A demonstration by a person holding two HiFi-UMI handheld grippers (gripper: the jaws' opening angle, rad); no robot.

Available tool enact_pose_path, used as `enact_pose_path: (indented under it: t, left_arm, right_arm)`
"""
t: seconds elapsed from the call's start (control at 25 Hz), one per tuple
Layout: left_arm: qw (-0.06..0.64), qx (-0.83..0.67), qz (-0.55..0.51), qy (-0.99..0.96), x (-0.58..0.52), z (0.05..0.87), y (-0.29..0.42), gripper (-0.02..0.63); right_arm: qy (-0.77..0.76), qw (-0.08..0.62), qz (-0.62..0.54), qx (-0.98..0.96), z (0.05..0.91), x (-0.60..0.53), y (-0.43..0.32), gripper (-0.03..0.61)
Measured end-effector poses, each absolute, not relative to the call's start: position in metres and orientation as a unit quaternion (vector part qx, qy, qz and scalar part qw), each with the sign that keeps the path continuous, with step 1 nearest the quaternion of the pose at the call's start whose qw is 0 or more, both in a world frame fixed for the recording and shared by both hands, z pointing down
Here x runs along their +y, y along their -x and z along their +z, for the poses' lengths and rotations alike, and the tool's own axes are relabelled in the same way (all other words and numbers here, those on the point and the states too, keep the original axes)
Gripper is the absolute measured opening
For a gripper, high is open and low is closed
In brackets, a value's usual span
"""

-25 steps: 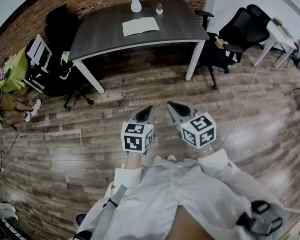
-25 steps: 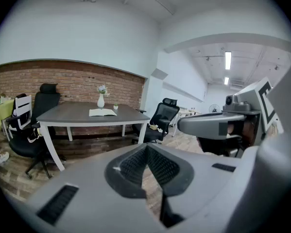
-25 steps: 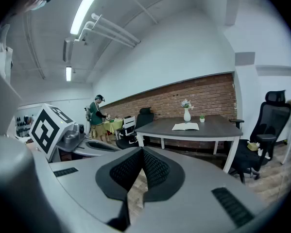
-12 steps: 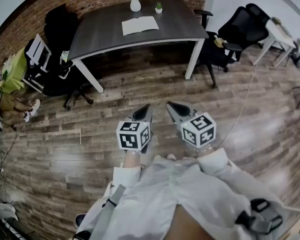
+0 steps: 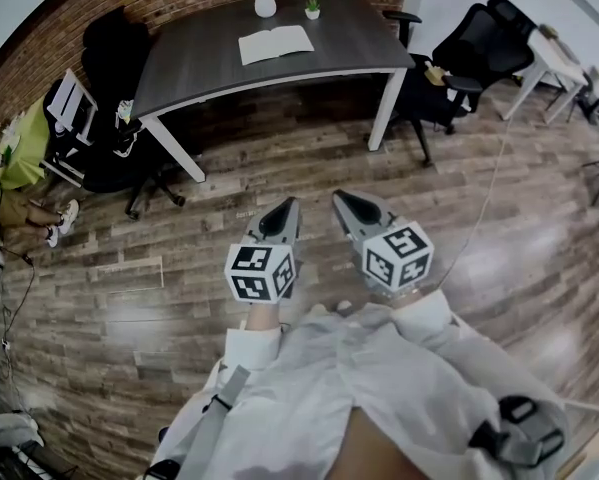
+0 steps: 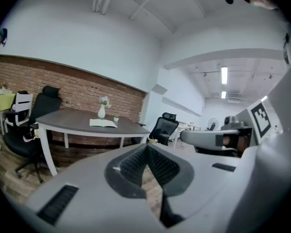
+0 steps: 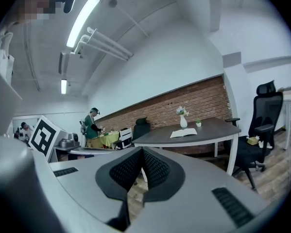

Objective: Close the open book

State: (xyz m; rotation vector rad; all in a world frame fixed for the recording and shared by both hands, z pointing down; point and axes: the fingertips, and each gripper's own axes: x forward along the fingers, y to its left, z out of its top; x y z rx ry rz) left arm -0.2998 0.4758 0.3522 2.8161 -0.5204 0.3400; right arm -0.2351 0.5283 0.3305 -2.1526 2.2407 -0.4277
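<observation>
Approach stage: left tool (image 5: 287, 209) and right tool (image 5: 342, 201) closed, empty; book (image 5: 276, 44) open on counter (image 5: 194, 73) well ahead; next, step nearer.

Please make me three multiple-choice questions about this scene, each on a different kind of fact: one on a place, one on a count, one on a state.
1. Where does the open book lie?
A. On a wall shelf
B. On the dark table, near the white vase
C. In a cardboard box

2. How many things stand on the table besides the book?
A. One
B. Two
C. Four

3. How are the jaws of the left gripper and the right gripper?
A. Both shut, nothing between them
B. Both wide open
C. Both shut on the book

Answers:
1 B, the book lies flat on the tabletop close to the vase.
2 B, only the vase and a small potted plant stand there.
3 A, each gripper view shows the pads meeting with nothing held.
</observation>
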Motion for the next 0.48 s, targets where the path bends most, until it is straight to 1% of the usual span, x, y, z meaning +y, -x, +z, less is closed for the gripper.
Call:
enact_pose_path:
  t: [0.12, 0.36, 0.4, 0.44, 0.48]
  left_arm:
    - [0.127, -0.207, 0.131, -0.961, 0.465, 0.366, 0.310, 0.006]
    - [0.138, -0.188, 0.153, -0.960, 0.465, 0.383, 0.309, 0.017]
    - [0.138, -0.184, 0.156, -0.961, 0.465, 0.385, 0.306, 0.046]
    - [0.137, -0.179, 0.158, -0.961, 0.465, 0.385, 0.303, 0.077]
    - [0.136, -0.175, 0.160, -0.962, 0.463, 0.385, 0.299, 0.083]
  right_arm:
    - [0.704, -0.003, -0.140, 0.697, 0.340, 0.527, 0.234, 0.006]
    - [0.689, -0.045, -0.156, 0.707, 0.360, 0.523, 0.251, 0.014]
    - [0.688, -0.048, -0.156, 0.707, 0.362, 0.521, 0.251, 0.043]
    - [0.687, -0.050, -0.158, 0.707, 0.362, 0.519, 0.249, 0.094]
    - [0.688, -0.052, -0.159, 0.706, 0.362, 0.516, 0.247, 0.110]
